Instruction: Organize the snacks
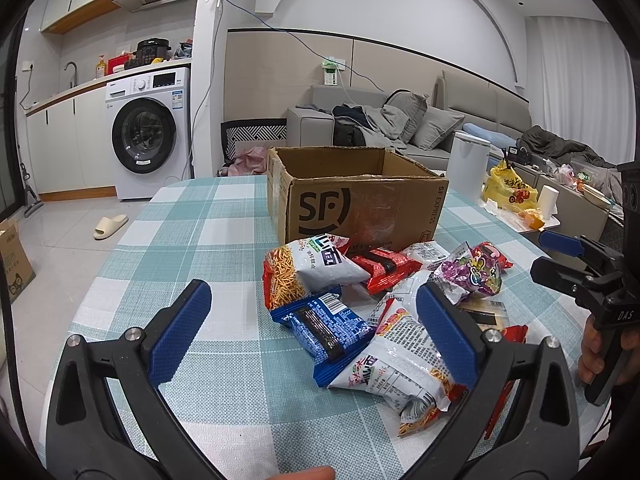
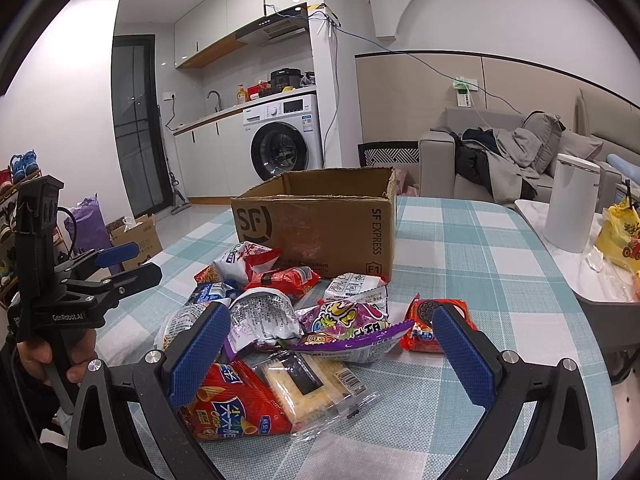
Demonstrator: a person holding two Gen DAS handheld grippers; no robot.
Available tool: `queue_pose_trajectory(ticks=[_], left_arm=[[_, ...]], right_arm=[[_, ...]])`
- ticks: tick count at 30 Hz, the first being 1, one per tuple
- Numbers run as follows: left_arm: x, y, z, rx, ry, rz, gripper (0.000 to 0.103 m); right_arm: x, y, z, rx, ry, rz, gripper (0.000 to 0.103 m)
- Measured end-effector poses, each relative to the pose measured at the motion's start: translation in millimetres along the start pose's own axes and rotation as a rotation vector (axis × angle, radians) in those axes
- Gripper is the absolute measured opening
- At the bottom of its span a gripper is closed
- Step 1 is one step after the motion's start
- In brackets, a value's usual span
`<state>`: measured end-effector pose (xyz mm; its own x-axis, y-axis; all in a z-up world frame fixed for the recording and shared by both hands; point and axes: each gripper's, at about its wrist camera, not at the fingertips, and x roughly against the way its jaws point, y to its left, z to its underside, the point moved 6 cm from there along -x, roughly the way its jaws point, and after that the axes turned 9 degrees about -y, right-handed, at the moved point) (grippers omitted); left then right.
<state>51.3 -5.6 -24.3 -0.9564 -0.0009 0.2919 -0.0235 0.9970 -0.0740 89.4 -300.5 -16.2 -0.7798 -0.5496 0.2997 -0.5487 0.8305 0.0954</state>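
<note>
A worktop [image 1: 192, 240] covered in a teal and white checked cloth carries a loose heap of snack packets, with an open cardboard box [image 1: 360, 208] standing just behind the heap. A person holds a hand-held gripper in each hand, both hovering in front of the pile.

On the left, the left hand-held gripper [image 1: 312, 332] is spread wide and holds nothing. Between its blue pads lies a blue packet [image 1: 328, 328], flat and crinkly. Just behind it is a puffed bag of thin fried sticks [image 1: 304, 272], and partly under the right pad is a white and red bag [image 1: 404, 360] of the same kind. These look light and air-filled; squeezing the belly would likely crush the contents, so a pinch on the sealed end seam seems safer.

Toward the middle sit a red packet [image 1: 384, 266] and a purple bag [image 2: 348, 326], the purple one glossy and probably slippery.

On the right, the right hand-held gripper [image 2: 328, 356] is also wide open and empty. Below and between its pads are a red Crisp bag [image 2: 228, 408] and a clear-wrapped cracker pack [image 2: 308, 388]. The crackers look stiff but brittle, best gripped across the short sides with a gentle close. Furthest right, apart from the heap, lies a small red sandwich-biscuit packet [image 2: 424, 324], partly behind the right pad.

No snack is visible inside the box, though its floor is hidden, so the sorting seems barely begun.
</note>
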Motion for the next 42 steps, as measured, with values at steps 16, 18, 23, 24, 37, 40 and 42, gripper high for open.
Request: queue_pose_trajectory(ticks=[16,18,23,24,37,40,42], left_arm=[[-0.1,-0.1,0.0,-0.001,0.0,0.0,0.102],[0.1,0.0,-0.1,-0.002,0.0,0.0,0.102],[-0.2,-0.8,0.2,0.003,0.009,0.011,0.102],[0.0,-1.4,-0.1,0.004,0.008,0.013,0.102],[7.0,-11.3,5.0,-0.018,0.067,0.068,0.102],[9.1,-14.5,9.2,-0.028,0.082,0.076,0.102],[10.5,-16.6,11.3,-0.036,0.092,0.079,0.102]], right_arm=[[0.9,0.8,-0.2,0.003,-0.002,0.0,0.103],[-0.6,4.8,1.0,0.005,-0.003,0.003,0.103],[3.0,1.9,-0.9,0.008,0.019,0.023,0.103],[1.6,0.0,-0.2,0.009,0.024,0.034,0.103],[-3.8,12.9,18.1,-0.056,0.16,-0.064,0.103],[-0.6,21.9,22.5,-0.044,0.172,-0.078,0.103],[0.5,26.6,24.7,-0.036,0.18,-0.093,0.102]])
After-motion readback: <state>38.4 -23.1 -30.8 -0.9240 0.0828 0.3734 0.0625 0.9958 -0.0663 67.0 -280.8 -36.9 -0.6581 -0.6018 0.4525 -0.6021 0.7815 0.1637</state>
